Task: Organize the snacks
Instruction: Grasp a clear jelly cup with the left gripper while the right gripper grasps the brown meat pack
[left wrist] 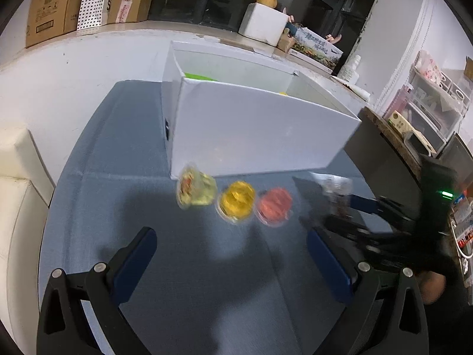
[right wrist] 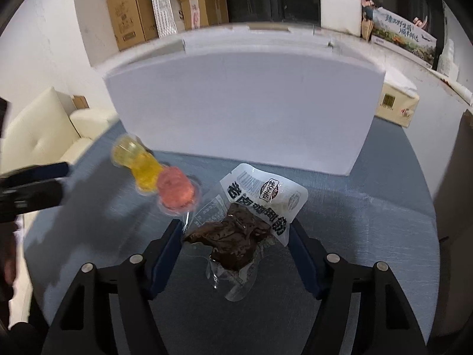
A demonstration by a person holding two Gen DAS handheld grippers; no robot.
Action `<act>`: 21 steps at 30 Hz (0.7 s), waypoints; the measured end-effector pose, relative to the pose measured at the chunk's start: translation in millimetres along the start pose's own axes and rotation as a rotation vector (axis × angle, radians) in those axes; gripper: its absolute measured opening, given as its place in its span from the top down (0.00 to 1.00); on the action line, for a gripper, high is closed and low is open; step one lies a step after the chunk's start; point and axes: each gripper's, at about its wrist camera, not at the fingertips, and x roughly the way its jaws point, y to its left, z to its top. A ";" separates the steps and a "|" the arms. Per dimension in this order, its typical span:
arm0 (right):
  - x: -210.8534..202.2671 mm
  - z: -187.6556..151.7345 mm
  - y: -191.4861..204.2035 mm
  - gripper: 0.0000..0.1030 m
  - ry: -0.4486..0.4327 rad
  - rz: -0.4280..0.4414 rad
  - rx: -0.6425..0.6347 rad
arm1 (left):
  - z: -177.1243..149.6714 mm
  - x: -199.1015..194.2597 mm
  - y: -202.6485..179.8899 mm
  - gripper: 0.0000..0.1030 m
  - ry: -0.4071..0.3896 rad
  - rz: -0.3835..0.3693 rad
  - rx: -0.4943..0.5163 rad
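Three jelly cups sit in a row on the blue worktop [left wrist: 124, 195], just in front of the white box [left wrist: 260, 136]: a greenish cup [left wrist: 196, 189] nearest the box corner, a yellow cup [left wrist: 236, 201] in the middle, and a pink cup [left wrist: 275, 205] at the right end of the row. We read that line-up as a staging row, since each cup is within easy reach and close to the box where snacks most likely end up. Something green and something yellow already show over the box's far wall, though we cannot tell what they are.

Our right tongs [right wrist: 235, 242] straddle a clear meat snack packet [right wrist: 236, 230] lying flat on the worktop, just beside the pink cup. The blue pads stand partway closed on either side of the packet, and its edges reach roughly to them; whether they press on it we cannot tell. Coming at it steeply from above suits a flat, floppy pouch, which we judge will crumple and sag when pinched.

Our left tongs [left wrist: 233, 263] hang wide and empty over bare cloth short of the cup row, aimed roughly at the yellow cup. We take it that they are lined up for a cup while the other hand deals with the packet. Cups standing so close together may get nudged when one is picked.
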 end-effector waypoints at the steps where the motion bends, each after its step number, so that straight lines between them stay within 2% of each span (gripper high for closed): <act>1: -10.4 1.2 1.1 0.28 -0.018 0.006 0.002 | 3.5 4.7 2.9 0.00 0.003 0.004 -0.002; 6: -45.9 2.8 10.9 0.28 -0.087 0.014 0.001 | 23.8 36.7 18.0 0.00 0.016 0.043 -0.025; 11: -56.8 5.0 17.6 0.28 -0.102 0.010 -0.003 | 33.4 55.9 39.0 0.00 0.007 0.077 -0.136; 14: -49.6 2.9 18.4 0.28 -0.091 0.015 0.001 | 33.9 70.7 34.6 0.01 0.032 0.080 -0.110; 16: -47.1 1.9 18.8 0.28 -0.082 0.021 0.000 | 33.6 72.2 29.8 0.05 0.013 0.080 -0.091; 17: -45.4 0.7 19.6 0.28 -0.078 0.023 -0.002 | 34.1 71.7 29.9 0.12 0.008 0.070 -0.103; 18: -44.4 0.3 19.7 0.28 -0.076 0.025 -0.003 | 34.9 71.6 30.6 0.26 0.007 0.061 -0.114; 19: -43.7 0.0 19.4 0.28 -0.074 0.027 -0.001 | 35.8 72.6 31.0 0.36 0.014 0.079 -0.111; 20: -44.0 -0.3 20.0 0.28 -0.073 0.028 0.000 | 36.0 73.5 31.2 0.49 0.018 0.096 -0.096; 21: -43.9 -0.3 20.1 0.28 -0.073 0.029 0.001 | 35.7 74.3 32.0 0.53 0.023 0.101 -0.090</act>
